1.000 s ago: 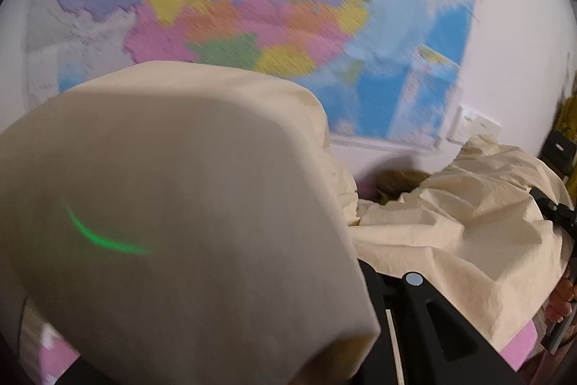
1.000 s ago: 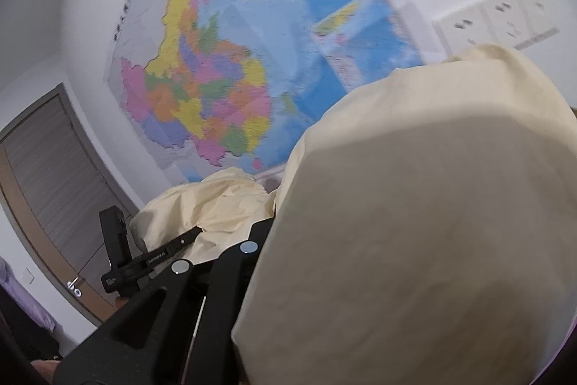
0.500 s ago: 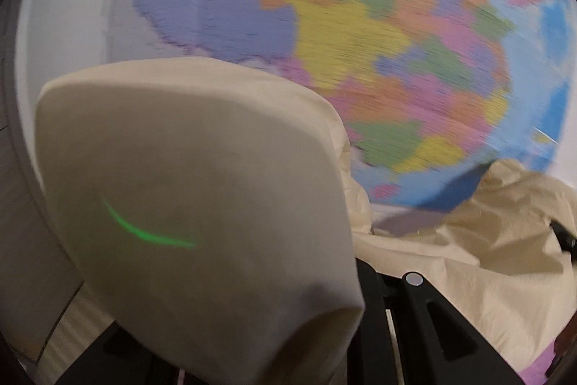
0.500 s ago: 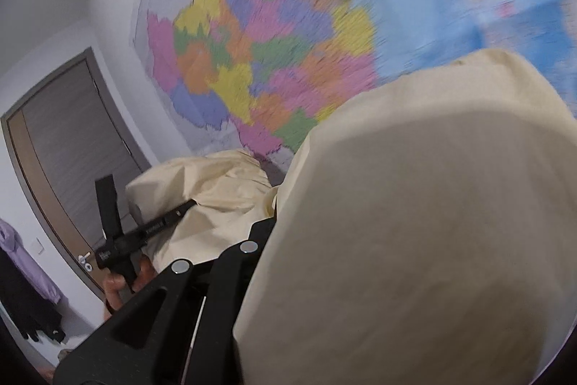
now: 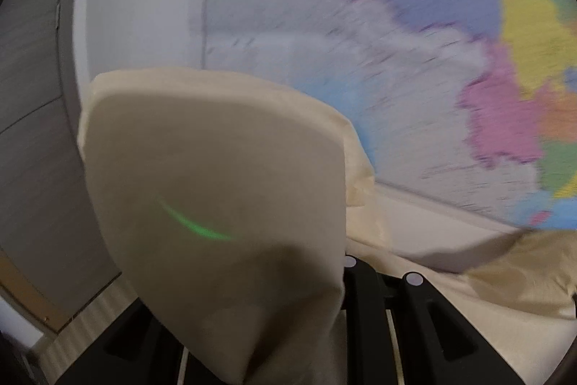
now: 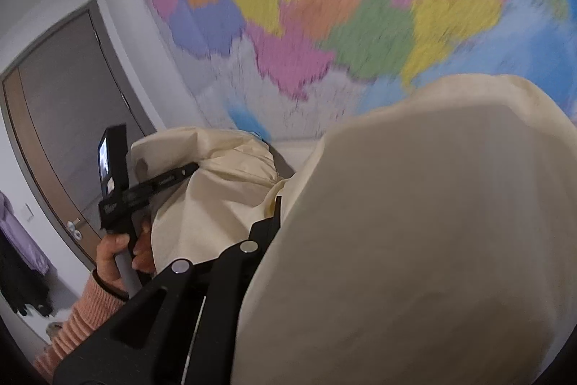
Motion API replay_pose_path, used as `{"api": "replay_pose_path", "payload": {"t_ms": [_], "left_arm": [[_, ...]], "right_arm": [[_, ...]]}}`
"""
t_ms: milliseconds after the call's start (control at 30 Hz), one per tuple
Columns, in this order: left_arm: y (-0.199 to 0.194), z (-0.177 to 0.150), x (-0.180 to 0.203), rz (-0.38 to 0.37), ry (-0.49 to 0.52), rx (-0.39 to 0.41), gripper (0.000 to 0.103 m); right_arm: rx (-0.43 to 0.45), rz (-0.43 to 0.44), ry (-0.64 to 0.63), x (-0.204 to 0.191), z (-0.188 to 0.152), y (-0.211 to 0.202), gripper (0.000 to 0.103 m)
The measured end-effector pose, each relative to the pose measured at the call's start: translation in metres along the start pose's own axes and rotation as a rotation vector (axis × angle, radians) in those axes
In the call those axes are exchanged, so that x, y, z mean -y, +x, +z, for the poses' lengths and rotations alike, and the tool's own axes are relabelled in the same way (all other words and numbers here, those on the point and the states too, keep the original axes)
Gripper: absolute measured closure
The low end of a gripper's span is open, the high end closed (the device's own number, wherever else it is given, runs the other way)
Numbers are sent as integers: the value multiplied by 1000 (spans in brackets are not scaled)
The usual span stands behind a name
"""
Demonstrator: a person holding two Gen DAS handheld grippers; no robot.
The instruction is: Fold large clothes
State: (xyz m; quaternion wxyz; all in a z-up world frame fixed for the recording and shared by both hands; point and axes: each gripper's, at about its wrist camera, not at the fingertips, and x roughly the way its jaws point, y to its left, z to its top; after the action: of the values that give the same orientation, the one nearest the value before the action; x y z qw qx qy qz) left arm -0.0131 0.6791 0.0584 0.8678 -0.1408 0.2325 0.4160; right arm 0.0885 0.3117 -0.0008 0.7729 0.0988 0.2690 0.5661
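Hanging in the air in front of the wall map (image 6: 324, 6), clear of any support in view: cream garment (image 6: 414, 240), large, thin and limp, stretched between two grips and sagging below the map's lower edge. Draped over both sets of fingers, billowing up close to each lens. Judged light and soft, with no stiffness of its own; likely to slump, twist or trap air the moment tension drops. Judged not slippery, a matte woven cloth, so a pinch on a doubled edge or corner should hold. Best taken at corners or along a hem, well apart, so the panel between stays flat for a fold.

Left hand-held gripper (image 5: 375, 280): fingers drawn nearly together, cloth (image 5: 216, 204) heaped over them and apparently pinched, though the pinch point itself is covered. Seen from the right wrist too, left of the map's lower corner, carried by a hand (image 6: 115, 251) in a pink knitted sleeve (image 6: 75, 320), fabric bunched at its tip.

Right hand-held gripper (image 6: 267, 233): fingers almost fully closed, buried under the fold, clamped on the same garment by all appearances.

Further out from the map: grey door (image 6: 65, 118) to the left.
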Motion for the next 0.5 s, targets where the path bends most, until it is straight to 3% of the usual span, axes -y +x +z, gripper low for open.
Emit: {"api": "replay_pose_path", "payload": {"t_ms": [133, 300, 400, 467, 500], "left_arm": [[39, -22, -27, 33, -53, -28, 86], [80, -70, -61, 90, -119, -155, 83], [95, -92, -74, 98, -131, -218, 78], [97, -98, -78, 100, -124, -230, 76], [98, -98, -80, 107, -118, -235, 75]], "right_arm": [[-79, 9, -18, -1, -40, 32, 94], [-225, 5, 3, 8, -90, 52, 81], [-276, 32, 37, 17, -101, 42, 66], [-297, 68, 67, 25, -105, 25, 44], [-305, 76, 75, 27, -106, 16, 38]]}}
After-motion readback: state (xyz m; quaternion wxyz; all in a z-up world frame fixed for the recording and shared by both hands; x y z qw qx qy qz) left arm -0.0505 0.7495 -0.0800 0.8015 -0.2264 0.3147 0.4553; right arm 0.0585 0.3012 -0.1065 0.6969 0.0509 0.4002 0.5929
